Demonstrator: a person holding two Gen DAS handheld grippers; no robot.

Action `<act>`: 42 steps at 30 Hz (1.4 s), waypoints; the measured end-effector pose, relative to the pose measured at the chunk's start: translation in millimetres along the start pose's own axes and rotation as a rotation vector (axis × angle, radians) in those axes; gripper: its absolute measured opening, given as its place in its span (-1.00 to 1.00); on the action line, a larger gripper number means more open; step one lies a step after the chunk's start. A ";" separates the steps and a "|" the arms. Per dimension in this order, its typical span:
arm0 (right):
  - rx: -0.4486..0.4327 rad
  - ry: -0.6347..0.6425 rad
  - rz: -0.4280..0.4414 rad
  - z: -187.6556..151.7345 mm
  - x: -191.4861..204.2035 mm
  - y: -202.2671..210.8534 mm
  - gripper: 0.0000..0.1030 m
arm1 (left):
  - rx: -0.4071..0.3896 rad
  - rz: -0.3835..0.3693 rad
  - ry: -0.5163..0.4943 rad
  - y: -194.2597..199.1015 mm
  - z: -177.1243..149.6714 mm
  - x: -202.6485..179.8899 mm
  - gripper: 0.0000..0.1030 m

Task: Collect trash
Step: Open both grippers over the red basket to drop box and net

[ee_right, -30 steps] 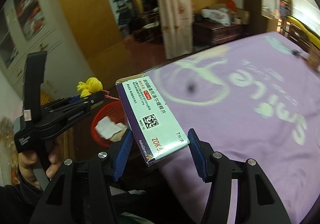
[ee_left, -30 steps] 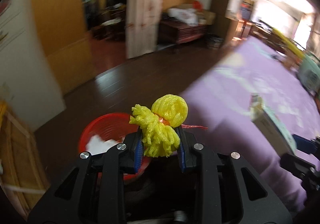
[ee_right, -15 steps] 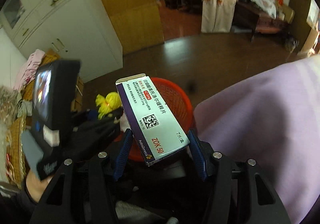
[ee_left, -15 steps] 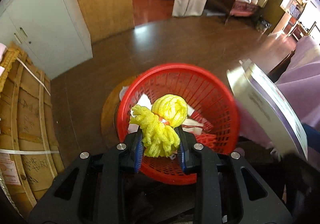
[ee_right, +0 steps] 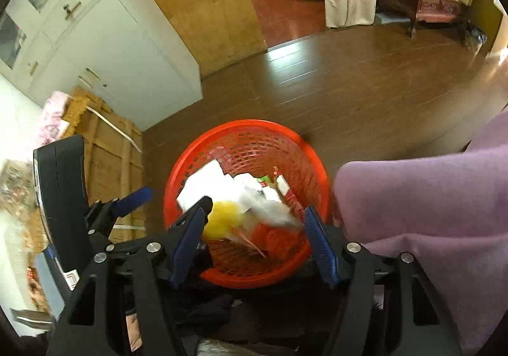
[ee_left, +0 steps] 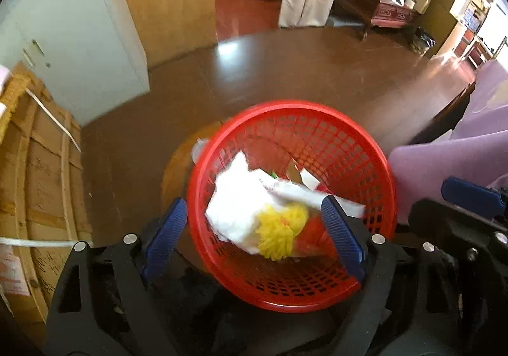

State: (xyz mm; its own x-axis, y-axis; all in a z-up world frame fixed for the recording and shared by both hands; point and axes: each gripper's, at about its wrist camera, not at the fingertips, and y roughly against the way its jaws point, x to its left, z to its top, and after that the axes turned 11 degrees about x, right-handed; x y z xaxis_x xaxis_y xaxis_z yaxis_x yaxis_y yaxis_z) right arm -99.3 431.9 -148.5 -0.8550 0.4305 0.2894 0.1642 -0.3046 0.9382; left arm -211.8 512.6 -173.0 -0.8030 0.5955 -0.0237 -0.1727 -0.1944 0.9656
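Note:
A red mesh basket (ee_left: 317,107) (ee_right: 254,124) stands on the floor below both grippers. The yellow foam net (ee_left: 281,237) (ee_right: 222,219) lies inside it on crumpled white paper (ee_left: 235,197). My left gripper (ee_left: 254,237) is over the basket, its jaws opening wide with nothing pressed between the blue pads (ee_left: 165,238). My right gripper (ee_right: 254,248) hangs over the basket too, jaws opening; a blurred white box (ee_right: 270,210) drops free below them into the trash. Each gripper shows in the other's view: the right gripper (ee_left: 470,194) and the left gripper (ee_right: 127,200).
A purple cloth-covered table (ee_left: 460,165) (ee_right: 428,197) rises right beside the basket. To the left stand a strapped cardboard carton (ee_left: 41,181) and a white cabinet (ee_left: 79,38). Dark wood floor (ee_right: 349,86) stretches beyond the basket toward a curtain and a doorway.
Both grippers came down over the red basket. The left jaws opened and the yellow net fell in. The right jaws widened and the medicine box left them.

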 end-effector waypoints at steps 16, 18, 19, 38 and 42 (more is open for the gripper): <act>-0.118 0.064 0.012 -52.0 0.3 64.6 0.50 | 0.057 0.139 0.015 36.3 -31.5 -6.7 0.72; -0.115 0.060 0.019 -60.5 -1.7 64.8 0.50 | 0.053 0.156 0.027 44.6 -38.0 -4.1 0.73; -0.112 0.061 0.021 -63.5 -2.1 64.3 0.50 | 0.053 0.166 0.032 46.7 -40.8 -3.5 0.74; -0.114 0.038 -0.045 -87.0 -1.8 57.5 0.50 | -0.002 0.174 0.017 92.4 -61.8 -4.4 0.76; -0.113 0.035 -0.050 -88.8 -3.5 57.3 0.50 | -0.037 0.176 0.016 103.9 -63.6 -6.7 0.79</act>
State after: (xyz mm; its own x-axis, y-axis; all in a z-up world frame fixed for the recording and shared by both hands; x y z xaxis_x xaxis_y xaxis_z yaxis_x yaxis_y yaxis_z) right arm -130.5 337.5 -112.5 -0.8778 0.4181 0.2337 0.0657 -0.3782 0.9234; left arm -260.6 438.8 -89.0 -0.8316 0.5373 0.1408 -0.0492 -0.3237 0.9449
